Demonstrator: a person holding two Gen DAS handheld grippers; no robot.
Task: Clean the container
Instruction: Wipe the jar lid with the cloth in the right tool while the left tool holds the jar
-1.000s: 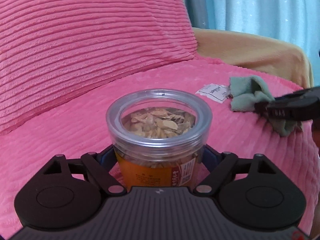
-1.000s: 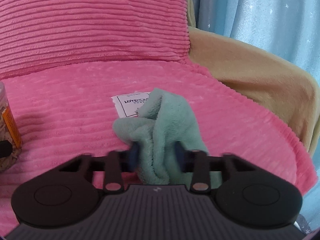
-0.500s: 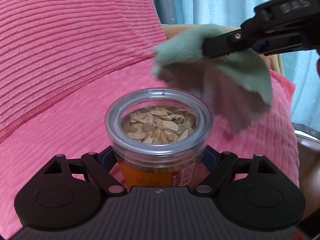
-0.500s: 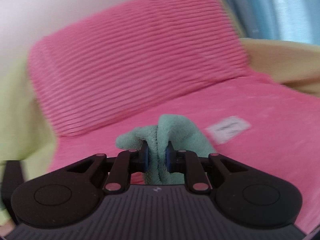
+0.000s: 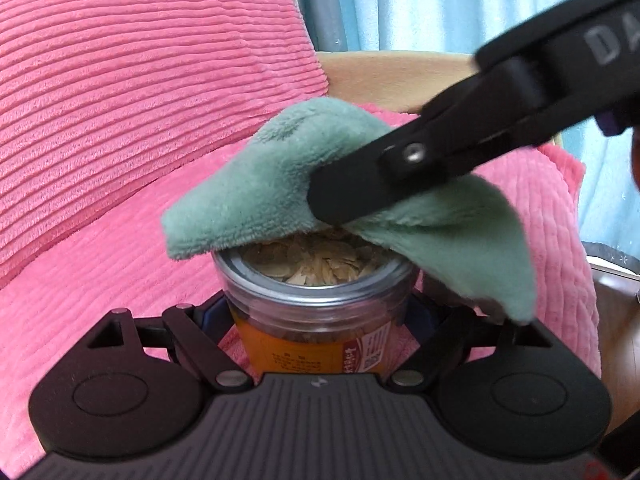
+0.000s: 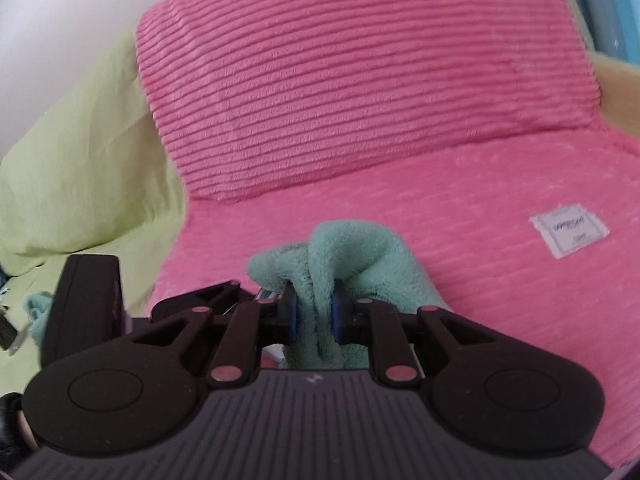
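A clear plastic jar [image 5: 316, 312] with an orange label and pale dried slices under its see-through lid sits upright between the fingers of my left gripper [image 5: 320, 320], which is shut on it. A green fleece cloth [image 5: 280, 176] lies draped over the far part of the jar's top. My right gripper [image 5: 344, 196] reaches in from the upper right and is shut on that cloth. In the right wrist view the cloth [image 6: 352, 252] bunches between the blue pads of the right gripper [image 6: 314, 312], and the left gripper's body [image 6: 86, 308] shows at the left.
A pink ribbed blanket [image 5: 100, 260] covers the seat, with a pink ribbed cushion [image 6: 360, 80] standing behind. A white fabric label [image 6: 568, 236] lies on the blanket. A light green sheet [image 6: 80, 180] is at the left, a tan armrest [image 5: 400, 76] and blue curtains [image 5: 420, 0] at the right.
My right gripper lifted the green cloth off the blanket, carried it left and brought it down onto the jar's top. The left gripper kept hold of the jar.
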